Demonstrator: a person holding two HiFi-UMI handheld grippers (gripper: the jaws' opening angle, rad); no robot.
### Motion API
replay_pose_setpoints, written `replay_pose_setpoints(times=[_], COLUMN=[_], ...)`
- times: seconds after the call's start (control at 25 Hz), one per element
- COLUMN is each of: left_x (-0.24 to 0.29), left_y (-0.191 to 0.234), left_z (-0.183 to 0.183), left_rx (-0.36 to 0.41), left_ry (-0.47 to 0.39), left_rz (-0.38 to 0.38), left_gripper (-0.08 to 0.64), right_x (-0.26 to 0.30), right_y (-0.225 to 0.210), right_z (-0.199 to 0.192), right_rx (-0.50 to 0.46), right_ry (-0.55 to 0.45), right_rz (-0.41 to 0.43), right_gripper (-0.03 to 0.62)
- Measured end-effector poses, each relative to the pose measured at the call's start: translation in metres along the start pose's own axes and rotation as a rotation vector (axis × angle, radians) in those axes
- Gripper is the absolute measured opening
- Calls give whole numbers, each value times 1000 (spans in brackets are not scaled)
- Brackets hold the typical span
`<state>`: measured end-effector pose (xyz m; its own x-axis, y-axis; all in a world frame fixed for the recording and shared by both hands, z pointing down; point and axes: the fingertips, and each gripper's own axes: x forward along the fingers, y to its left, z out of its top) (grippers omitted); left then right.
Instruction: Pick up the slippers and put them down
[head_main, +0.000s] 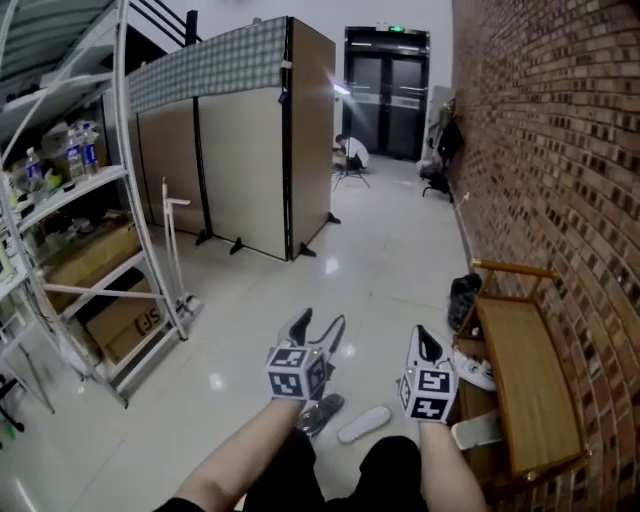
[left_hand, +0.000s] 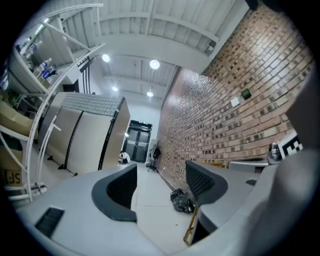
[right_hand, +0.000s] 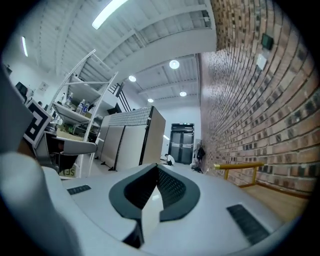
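You're holding left gripper (head_main: 319, 326) jaws spread, empty; right gripper (head_main: 427, 345) jaws pressed together. Grey slipper (head_main: 322, 412), white slipper (head_main: 364, 423) lying on floor (head_main: 240, 330) at 6 o'clock.

A wooden bench (head_main: 525, 385) stands against the brick wall (head_main: 540, 150), a black bag (head_main: 463, 298) beyond it, beige partition screens (head_main: 240, 170) mid-floor, white shelving (head_main: 90, 250) at left.

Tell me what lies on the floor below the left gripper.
A grey slipper and a white slipper beside it; the forearm covers part of the grey one.
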<state>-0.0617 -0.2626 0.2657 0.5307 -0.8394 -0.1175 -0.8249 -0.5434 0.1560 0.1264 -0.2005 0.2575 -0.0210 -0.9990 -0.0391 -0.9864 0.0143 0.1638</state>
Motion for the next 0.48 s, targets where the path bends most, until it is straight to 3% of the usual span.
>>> replay_pose_setpoints(times=[0.12,0.24,0.36,0.48], left_x=[-21,-43,-62,-70], left_y=[2,-10,-25,-30], left_z=[6,11,18,21], left_rx=[-48,-34,10,42], left_ry=[-33,-80,-135,-142], left_rz=[21,25,20,9], left_gripper=[286,201,8,0], right_x=[-19,-36,-52,-58], right_y=[2,1,2,9], right_z=[6,11,17,19], right_rx=[17,69,83,83], right_ry=[-7,-30,-74,-93], right_rz=[-31,-11,15,31], right_gripper=[11,9,11,11])
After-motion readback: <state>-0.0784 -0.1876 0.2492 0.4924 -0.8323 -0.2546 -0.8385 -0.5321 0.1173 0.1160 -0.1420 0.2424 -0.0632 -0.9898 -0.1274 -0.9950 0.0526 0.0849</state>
